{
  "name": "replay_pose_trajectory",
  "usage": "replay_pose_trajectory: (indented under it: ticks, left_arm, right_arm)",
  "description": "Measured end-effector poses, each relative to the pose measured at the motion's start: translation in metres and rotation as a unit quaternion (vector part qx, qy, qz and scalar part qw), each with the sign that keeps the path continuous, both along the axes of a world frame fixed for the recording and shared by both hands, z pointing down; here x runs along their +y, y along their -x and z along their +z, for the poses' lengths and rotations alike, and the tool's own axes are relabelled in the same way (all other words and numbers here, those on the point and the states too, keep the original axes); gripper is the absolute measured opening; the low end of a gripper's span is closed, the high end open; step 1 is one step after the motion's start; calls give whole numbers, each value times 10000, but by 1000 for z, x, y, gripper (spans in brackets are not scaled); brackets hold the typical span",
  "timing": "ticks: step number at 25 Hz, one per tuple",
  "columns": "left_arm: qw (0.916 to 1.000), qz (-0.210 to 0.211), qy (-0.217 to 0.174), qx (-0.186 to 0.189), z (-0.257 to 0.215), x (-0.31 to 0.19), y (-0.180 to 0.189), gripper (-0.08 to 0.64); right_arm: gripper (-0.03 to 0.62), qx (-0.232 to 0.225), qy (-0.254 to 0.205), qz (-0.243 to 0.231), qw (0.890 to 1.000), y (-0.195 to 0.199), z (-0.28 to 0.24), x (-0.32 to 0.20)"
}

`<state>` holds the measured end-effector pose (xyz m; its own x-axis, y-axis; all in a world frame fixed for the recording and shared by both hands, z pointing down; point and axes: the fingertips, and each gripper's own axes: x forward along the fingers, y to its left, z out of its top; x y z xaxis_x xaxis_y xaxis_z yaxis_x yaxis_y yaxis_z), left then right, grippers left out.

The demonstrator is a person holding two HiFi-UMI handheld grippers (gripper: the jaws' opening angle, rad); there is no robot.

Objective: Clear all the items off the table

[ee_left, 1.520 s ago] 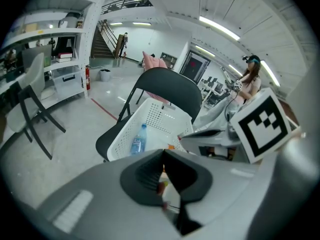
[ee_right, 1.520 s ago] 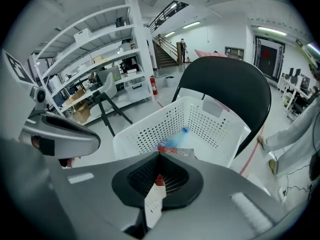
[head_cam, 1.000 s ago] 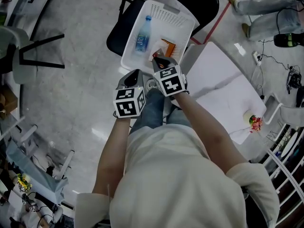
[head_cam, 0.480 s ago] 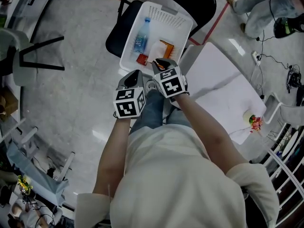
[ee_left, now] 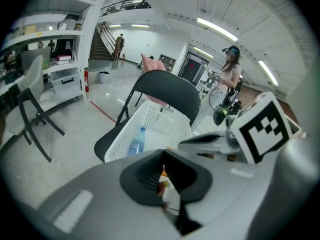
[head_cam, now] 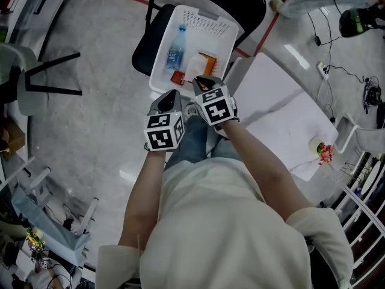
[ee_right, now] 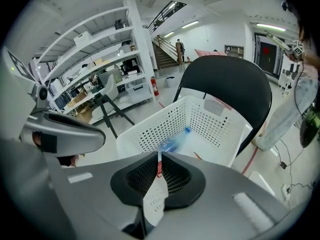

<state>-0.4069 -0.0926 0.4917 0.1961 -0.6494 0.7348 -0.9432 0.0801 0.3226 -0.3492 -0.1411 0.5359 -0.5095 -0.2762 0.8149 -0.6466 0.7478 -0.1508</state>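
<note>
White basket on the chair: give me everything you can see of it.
The white basket looks like rigid plastic: rectangular, open-topped, with perforated walls and a solid rim. It stands upright on the seat of a black chair, its far wall toward the backrest. Inside lie a clear water bottle with a blue label, an orange box, a white packet and a small red item.

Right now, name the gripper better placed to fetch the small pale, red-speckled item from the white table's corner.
Probably right. The right gripper is beside the white table, nearer the red-speckled item than the left gripper; its empty jaws have just been closing.
</note>
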Motion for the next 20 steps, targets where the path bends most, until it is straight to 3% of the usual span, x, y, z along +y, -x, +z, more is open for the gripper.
replay_pose_trajectory:
  ticks: [20]
  left_arm:
    - [9988,442,-211,29,-19,-1,-24,9]
  right_arm:
    - [6,16,-280,513,9983,-35,-23,4]
